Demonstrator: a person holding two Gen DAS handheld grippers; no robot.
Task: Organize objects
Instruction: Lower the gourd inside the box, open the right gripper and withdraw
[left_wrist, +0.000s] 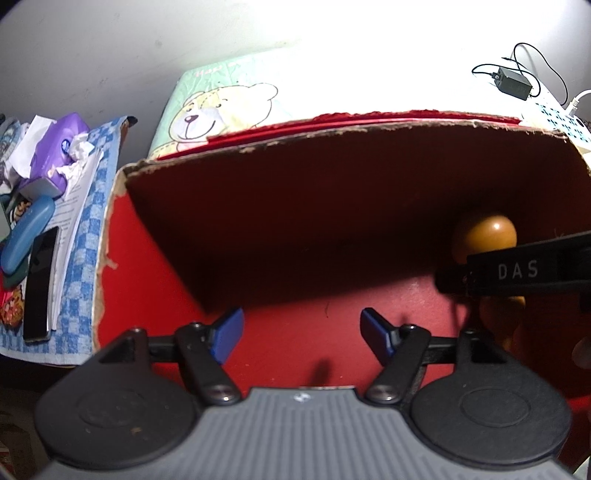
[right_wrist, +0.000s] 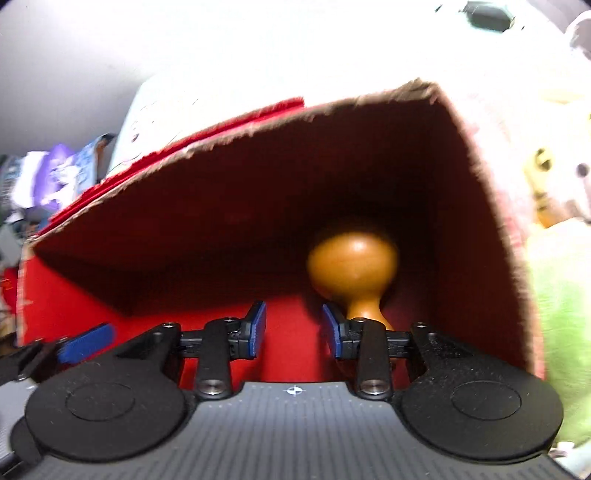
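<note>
Both grippers point down into a red cardboard box (left_wrist: 155, 258) w/ torn, ragged edges. Left gripper (left_wrist: 302, 332): jaws wide apart, nothing between them, only the red box floor below. Right gripper (right_wrist: 293, 330): jaws partly apart, nothing clamped; the gap shows bare red floor. A brown wooden knob-shaped piece (right_wrist: 352, 262) w/ a round head on a narrow neck stands upright in the box's far right corner, just beyond the right gripper's right-hand pad (right_wrist: 332, 330) and a bit to that side of it; can't tell if pad and neck touch. In the left wrist view the same piece (left_wrist: 485, 232) sits at the right, partly hidden by the other gripper's black body marked "DAS". Outside the box, left: blue-checked cloth (left_wrist: 85, 236) carrying a blue glasses case (left_wrist: 27, 236), a black phone (left_wrist: 38, 284), papers and a purple tissue pack (left_wrist: 55, 144). Behind the box: a sheet w/ a teddy-bear print (left_wrist: 210, 114). Far right: a black adapter (left_wrist: 513, 83) w/ cable on a white surface. Right wrist view is blurred at the edges; something light green (right_wrist: 561, 314) lies right of the box.
</note>
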